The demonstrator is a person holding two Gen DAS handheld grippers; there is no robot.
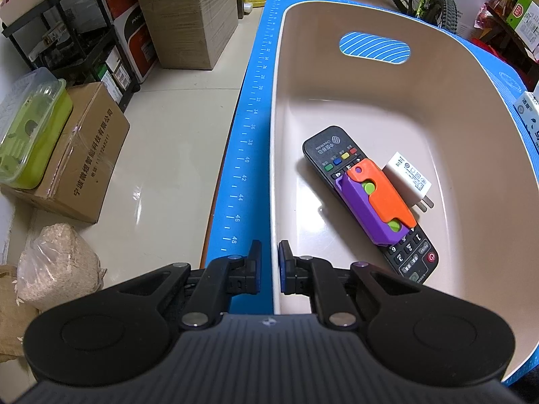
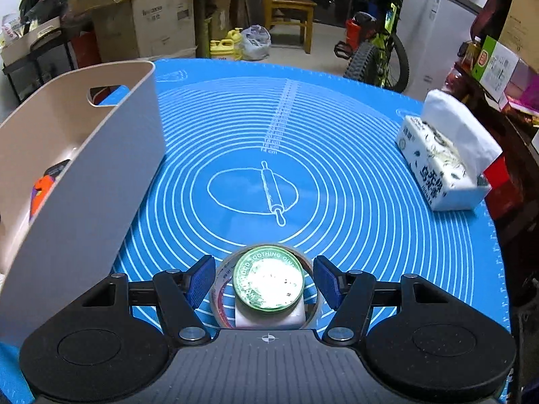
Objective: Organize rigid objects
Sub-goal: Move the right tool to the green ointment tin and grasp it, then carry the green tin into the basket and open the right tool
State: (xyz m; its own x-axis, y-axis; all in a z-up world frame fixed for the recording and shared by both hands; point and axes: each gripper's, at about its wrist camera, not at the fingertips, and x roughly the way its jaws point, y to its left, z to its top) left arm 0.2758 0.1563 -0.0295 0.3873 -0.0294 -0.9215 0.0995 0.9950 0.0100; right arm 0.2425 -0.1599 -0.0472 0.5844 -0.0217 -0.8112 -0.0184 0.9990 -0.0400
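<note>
A beige bin (image 1: 387, 107) stands on the blue mat. Inside lie a black remote (image 1: 323, 155), an orange and purple toy (image 1: 374, 198) on top of it, and a white charger (image 1: 409, 176). My left gripper (image 1: 270, 256) is shut on the bin's near left rim. In the right wrist view the bin (image 2: 101, 181) stands at the left. My right gripper (image 2: 266, 277) is open around a round green-lidded tin (image 2: 268, 281) that sits inside a roll of tape (image 2: 220, 306) on the mat.
A tissue pack (image 2: 444, 165) lies at the mat's right edge. The blue mat (image 2: 337, 168) covers the table. Cardboard boxes (image 1: 188, 17), a green container (image 1: 30, 128) and a bicycle (image 2: 377, 47) stand on the floor around the table.
</note>
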